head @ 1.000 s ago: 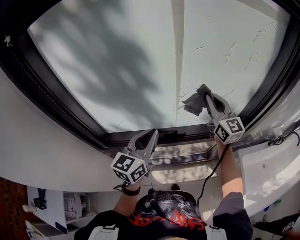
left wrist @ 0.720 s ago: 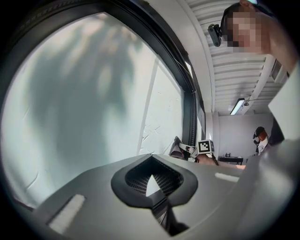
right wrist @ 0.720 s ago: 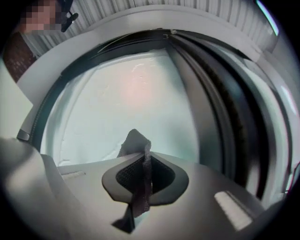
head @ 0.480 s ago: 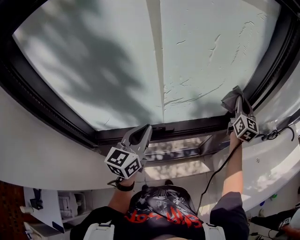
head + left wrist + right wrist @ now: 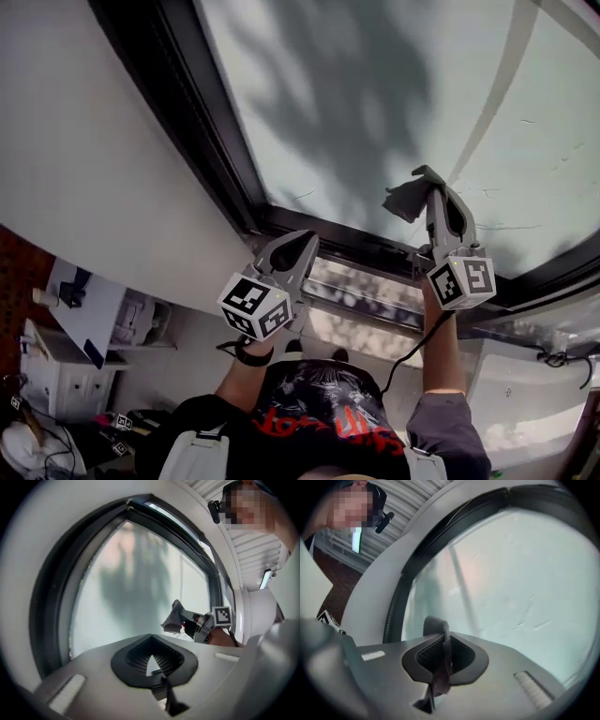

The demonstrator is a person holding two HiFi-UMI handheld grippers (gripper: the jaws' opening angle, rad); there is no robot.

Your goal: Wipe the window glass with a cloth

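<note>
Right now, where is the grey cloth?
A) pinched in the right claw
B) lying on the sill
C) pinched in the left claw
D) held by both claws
A: the right gripper view shows the grey cloth pinched in the shut jaws of the right claw, while the left claw is shut and empty.

Your right gripper (image 5: 433,184) pinches a dark grey cloth (image 5: 409,199) up at the lower part of the window glass (image 5: 356,84), just above the black frame (image 5: 220,150). Your left gripper (image 5: 302,246) sits lower, beside the frame's bottom rail, with its jaws together and nothing in them.
</note>
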